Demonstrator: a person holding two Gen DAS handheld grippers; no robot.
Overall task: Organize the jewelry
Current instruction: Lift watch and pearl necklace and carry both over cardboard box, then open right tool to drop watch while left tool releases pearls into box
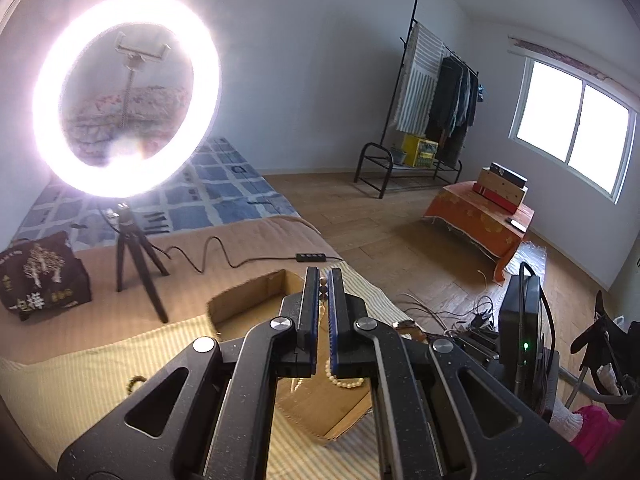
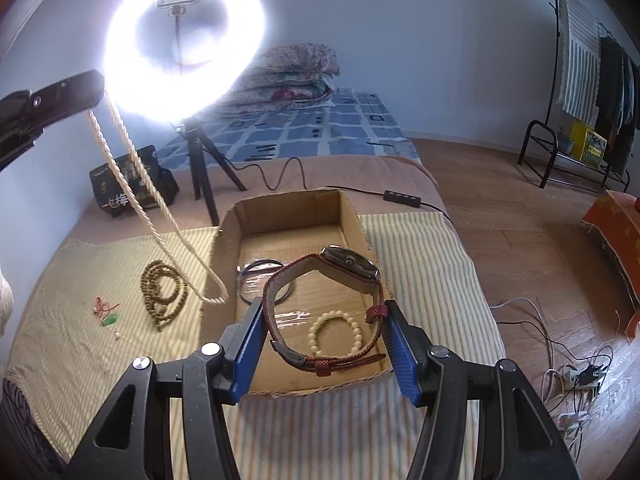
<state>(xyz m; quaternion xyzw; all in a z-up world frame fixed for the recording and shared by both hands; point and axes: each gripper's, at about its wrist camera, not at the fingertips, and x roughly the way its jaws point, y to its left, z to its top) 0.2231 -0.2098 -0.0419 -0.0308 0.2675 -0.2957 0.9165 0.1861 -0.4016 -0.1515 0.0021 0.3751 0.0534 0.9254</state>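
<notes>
Right gripper (image 2: 324,336): jaws spread wide, with the strap of a red-banded wristwatch (image 2: 340,280) spanning them; the strap touches both blue pads, so the watch appears held by the loop, low over the cardboard box (image 2: 352,216). Whether it already rests on the box floor cannot be told.

Left gripper (image 1: 323,312): jaws pressed nearly together, pinching a long cream bead necklace (image 2: 132,160). In the right wrist view the necklace hangs in a double strand from that gripper, up and to the left, its lower end draped at the box's left wall.

Progress, as judged: partly done. Directly beyond the right gripper, inside the box, lie a cream bead bracelet (image 2: 336,330) and a clear round bangle (image 2: 260,280), just behind it. The watch and necklace are in transit. Left of the box, on the striped cloth (image 2: 420,248), remain a coil of brown wooden beads (image 2: 162,292) and, further left, a small red-cord piece with a green pendant (image 2: 106,312).

Surroundings: the cloth lies on a bed. Behind the box stand a lit ring light (image 2: 180,36) on a tripod, its cable trailing across the bed, and a dark printed bag (image 2: 132,188). Neither blocks the box. The hanging necklace crosses above the wooden beads and could snag them.
</notes>
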